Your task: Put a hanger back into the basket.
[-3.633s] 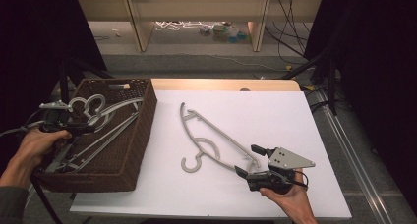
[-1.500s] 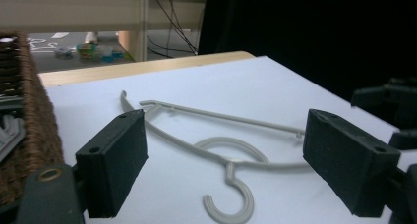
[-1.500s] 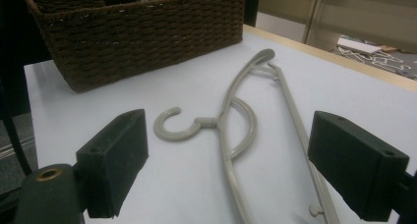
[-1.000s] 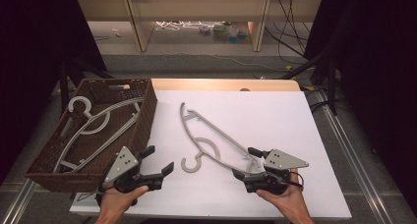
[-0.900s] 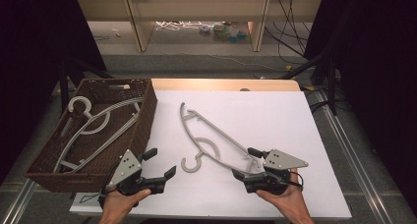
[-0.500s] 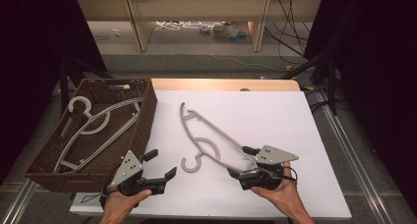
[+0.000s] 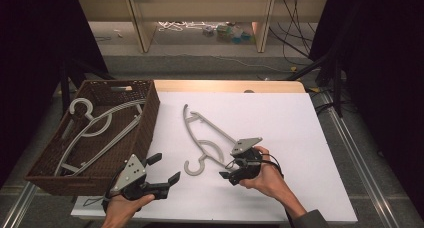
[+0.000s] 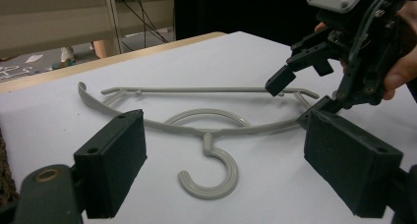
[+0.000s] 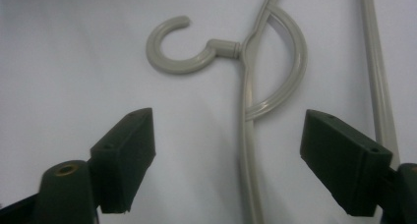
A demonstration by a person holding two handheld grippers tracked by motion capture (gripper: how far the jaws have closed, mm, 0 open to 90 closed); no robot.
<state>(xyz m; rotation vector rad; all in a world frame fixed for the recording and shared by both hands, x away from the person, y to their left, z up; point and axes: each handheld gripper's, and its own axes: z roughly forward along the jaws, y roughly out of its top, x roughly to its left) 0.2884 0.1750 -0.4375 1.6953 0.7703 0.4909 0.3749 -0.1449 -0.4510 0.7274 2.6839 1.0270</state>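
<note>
A: Near edge first. Left gripper (image 7: 165, 170) sits at the front of the white table (image 7: 300, 138), held in the left hand (image 7: 122, 208), jaws spread wide with nothing between them. It points toward the grey hanger (image 7: 202, 138).

B: Confirmed in the left gripper view: hanger (image 8: 206, 130) lies flat on the white surface, hook end toward the camera, pads (image 8: 110, 160) well apart on either side of the picture.

A: Right gripper (image 7: 232, 170)? Held in the right hand (image 7: 267, 175), just right of the hook.

B: Jaws have just been closing a little, but they stand open. Right gripper view: the hanger's shoulder bar (image 9: 248, 150) runs between the pads (image 9: 344, 160), neither pad touching it. Hook (image 9: 179, 52) lies beyond, curling left.

A: So hanger flat on the table, not lifted, not gripped.

B: Yes. Further left and back: wicker basket (image 7: 145, 123) at the table's left side, another grey hanger (image 7: 95, 130) lying inside it.
</note>
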